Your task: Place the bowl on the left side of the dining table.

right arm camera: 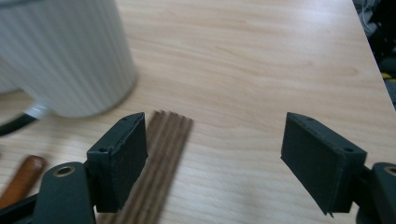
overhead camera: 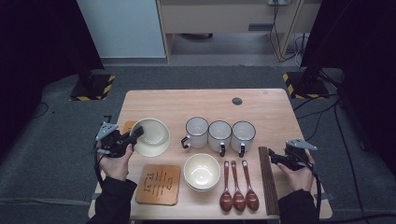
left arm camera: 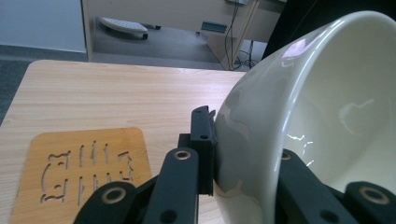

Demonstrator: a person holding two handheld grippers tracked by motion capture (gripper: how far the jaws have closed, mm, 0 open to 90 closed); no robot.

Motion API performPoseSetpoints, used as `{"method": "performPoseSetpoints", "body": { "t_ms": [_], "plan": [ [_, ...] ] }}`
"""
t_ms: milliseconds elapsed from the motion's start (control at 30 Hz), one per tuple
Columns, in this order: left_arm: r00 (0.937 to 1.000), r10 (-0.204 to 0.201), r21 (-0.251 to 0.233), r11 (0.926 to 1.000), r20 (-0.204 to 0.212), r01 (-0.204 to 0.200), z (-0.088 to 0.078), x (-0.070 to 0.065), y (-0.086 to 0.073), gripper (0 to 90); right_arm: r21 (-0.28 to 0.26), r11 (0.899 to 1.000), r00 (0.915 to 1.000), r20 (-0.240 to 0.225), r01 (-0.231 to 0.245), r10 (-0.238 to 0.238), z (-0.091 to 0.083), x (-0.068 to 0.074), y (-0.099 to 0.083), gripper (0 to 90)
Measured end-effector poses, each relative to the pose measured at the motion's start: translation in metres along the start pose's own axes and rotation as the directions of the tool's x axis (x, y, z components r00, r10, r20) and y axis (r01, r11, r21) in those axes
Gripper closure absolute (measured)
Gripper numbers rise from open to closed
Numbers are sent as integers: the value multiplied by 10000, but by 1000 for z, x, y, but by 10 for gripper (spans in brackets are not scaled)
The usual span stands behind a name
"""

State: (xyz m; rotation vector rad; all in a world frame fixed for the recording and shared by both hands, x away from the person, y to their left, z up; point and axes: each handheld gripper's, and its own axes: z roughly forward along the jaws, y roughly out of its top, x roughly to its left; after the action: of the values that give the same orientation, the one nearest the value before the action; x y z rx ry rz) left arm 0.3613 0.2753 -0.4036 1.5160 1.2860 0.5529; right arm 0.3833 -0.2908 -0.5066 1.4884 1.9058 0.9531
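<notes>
Left gripper point(overhead camera: 133, 137) fingers clenched on cream bowl point(overhead camera: 152, 136) rim, bowl tilted over tabletop point(overhead camera: 210, 105). Right gripper point(right arm camera: 212, 158) fingers released, wide apart beside chopsticks point(right arm camera: 163, 154).

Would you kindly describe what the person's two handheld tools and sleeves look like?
Each tool is black: the left tool and the right tool both carry a grey three-cornered plate on top and trail a dark cable. Up close, their two flat rectangular jaws show small screw holes, with brass-ringed pivots on the linkage behind. The person wears dark long sleeves.
</notes>
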Motion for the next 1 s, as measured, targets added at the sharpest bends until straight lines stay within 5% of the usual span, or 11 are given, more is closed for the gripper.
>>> {"method": "performPoseSetpoints", "body": {
  "t_ms": [733,1000],
  "plan": [
    [9993,-189,-30,9998,-326,188,4,19,4,797,1174,9931,9997,244,46,-75,17,-19,-22,221],
    [9989,-250,73,9997,-407,253,8,23,4,797,969,9953,9999,167,-60,44,18,-21,-25,169]
  ]
}}
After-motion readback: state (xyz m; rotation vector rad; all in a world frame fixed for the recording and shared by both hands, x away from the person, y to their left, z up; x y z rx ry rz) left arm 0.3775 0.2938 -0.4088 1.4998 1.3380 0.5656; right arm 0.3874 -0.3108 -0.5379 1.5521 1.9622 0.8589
